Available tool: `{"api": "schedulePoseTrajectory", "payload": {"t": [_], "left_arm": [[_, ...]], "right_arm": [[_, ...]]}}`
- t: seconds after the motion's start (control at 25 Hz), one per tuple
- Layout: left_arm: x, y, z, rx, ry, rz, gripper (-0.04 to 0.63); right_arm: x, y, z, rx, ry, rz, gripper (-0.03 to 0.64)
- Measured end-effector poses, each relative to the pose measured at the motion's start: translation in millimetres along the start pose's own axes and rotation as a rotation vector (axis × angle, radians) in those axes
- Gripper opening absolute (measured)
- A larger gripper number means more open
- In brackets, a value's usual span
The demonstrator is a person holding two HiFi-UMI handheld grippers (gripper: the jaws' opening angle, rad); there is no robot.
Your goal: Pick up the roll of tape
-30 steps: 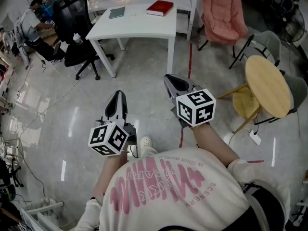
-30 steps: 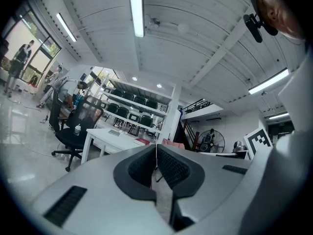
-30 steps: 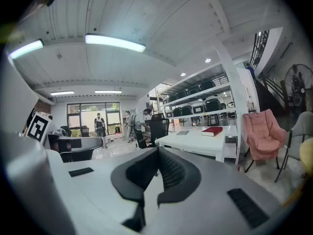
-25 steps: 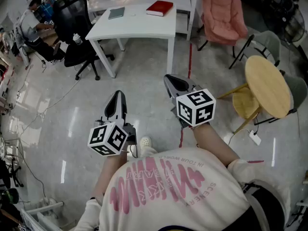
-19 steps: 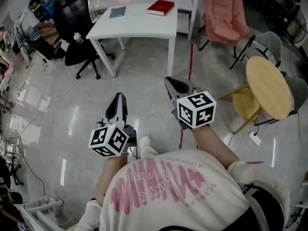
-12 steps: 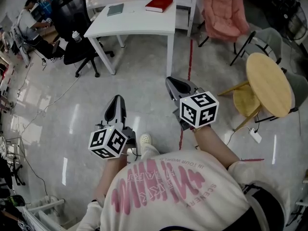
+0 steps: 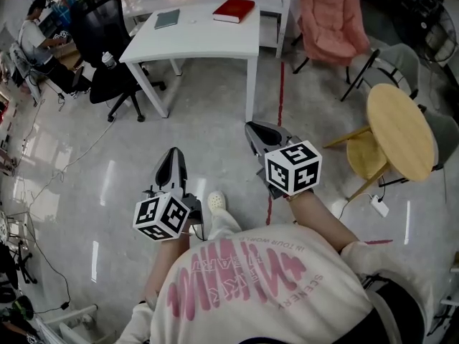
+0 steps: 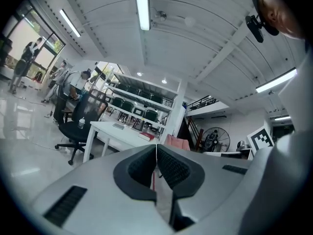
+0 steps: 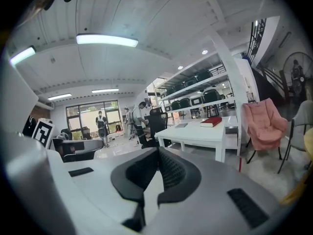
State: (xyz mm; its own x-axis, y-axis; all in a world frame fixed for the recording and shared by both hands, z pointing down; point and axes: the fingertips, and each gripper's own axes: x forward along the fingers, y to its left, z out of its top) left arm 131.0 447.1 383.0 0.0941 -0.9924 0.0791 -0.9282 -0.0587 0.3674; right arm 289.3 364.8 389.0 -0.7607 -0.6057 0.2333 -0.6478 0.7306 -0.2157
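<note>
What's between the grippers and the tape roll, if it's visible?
No tape roll can be made out. The left gripper and right gripper, both shut empty, hang over floor; nothing stands between them and the white table.

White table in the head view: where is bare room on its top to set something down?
The white table is bare along its near edge, in front of the grey notebook and the red book, which take up the far side. The round wooden table shows nothing on it.

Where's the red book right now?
In the head view, the red book lies at top centre on the white table, right of the grey-green notebook.
</note>
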Motion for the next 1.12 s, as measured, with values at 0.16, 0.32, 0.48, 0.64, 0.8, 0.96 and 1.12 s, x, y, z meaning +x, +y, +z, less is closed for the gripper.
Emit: {"api": "schedulePoseTrajectory", "payload": {"t": [0.16,0.32,0.48,0.64,0.8,0.96,1.12], "left_arm": [[38,19,16,-0.015,0.002,-0.011,0.025],[82,40,41,-0.004,0.001,-0.030,0.025],[123,67,72,0.007,0.002,-0.050,0.025],[156,88,101,0.019,-0.012,-0.078,0.025],[186,109,128,0.036,-0.029,-0.110,0.025],[208,122,147,0.047,-0.051,-0.146,0.025],[229,133,163,0.059,-0.067,-0.177,0.025]], "right_arm": [[37,-12,13,-0.004,0.016,-0.003,0.014],[81,-27,36,0.008,0.007,-0.013,0.014],[128,-35,66,0.022,-0.013,-0.026,0.014],[163,-41,91,0.022,-0.037,-0.046,0.014],[193,-49,117,0.014,-0.070,-0.081,0.014],[211,-55,137,-0.008,-0.100,-0.106,0.014],[231,-61,153,-0.018,-0.124,-0.131,0.014]]}}
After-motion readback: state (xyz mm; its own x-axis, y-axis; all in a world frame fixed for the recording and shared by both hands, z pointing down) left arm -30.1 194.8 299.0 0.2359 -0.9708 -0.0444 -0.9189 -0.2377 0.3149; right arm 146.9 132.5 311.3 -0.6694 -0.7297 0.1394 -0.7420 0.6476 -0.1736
